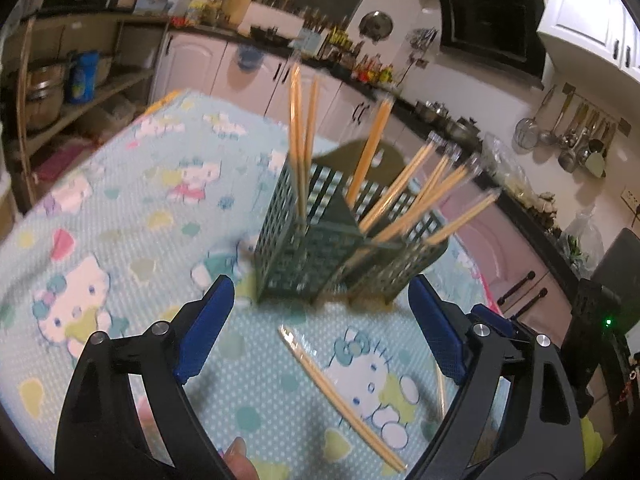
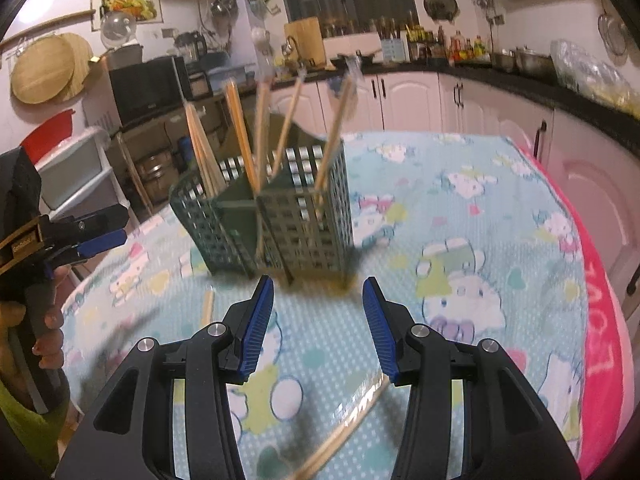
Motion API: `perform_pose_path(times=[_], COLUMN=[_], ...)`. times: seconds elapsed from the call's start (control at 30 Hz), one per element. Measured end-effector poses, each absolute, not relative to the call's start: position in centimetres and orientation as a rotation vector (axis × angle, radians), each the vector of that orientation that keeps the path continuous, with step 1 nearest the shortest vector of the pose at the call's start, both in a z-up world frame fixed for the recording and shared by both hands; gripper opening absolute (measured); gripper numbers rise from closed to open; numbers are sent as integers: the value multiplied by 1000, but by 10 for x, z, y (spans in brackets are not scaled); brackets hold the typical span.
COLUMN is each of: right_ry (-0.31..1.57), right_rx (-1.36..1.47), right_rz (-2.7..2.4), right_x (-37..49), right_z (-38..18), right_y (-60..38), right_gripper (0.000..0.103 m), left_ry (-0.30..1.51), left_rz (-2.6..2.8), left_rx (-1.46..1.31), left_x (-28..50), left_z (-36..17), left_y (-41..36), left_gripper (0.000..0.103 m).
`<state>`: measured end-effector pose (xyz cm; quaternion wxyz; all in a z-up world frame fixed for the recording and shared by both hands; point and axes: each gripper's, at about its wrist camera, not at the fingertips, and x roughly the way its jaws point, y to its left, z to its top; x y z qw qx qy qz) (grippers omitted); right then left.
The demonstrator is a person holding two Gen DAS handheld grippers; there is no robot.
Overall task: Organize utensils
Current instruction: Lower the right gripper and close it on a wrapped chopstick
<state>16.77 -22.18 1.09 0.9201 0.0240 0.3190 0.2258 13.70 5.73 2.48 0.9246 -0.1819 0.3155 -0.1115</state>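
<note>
Blue fingers [image 1: 208, 332] splayed before holder [image 1: 320, 248]

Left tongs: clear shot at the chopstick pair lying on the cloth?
Probably yes. The left tongs are open, the chopstick pair lies on the cloth between and below them, the green holder stands beyond.

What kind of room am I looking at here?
Most likely a home kitchen. A black range hood hangs on the wall, ladles and strainers hang from a rail, and sauce bottles line the dark countertop above white cabinets. A cartoon-cat tablecloth covers the table.
</note>
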Motion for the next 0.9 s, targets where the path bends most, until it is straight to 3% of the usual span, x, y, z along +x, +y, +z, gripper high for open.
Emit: perform_pose_path(times=[0.43,0.67,0.9], right_ry=[831,912,953], right_rx=[101,157,192], right_rz=[422,384,373], right_x=[173,191,214], right_z=[-28,-45,-53], right_y=[-240,-249,-249], right_gripper=[45,45,45], left_ry=[814,881,909], left_rz=[-269,-307,-318], left_rx=[-434,-458,-483], left_x=[144,150,163], left_z=[-33,-53,-59], left_y=[45,35,31], left_gripper=[79,59,53])
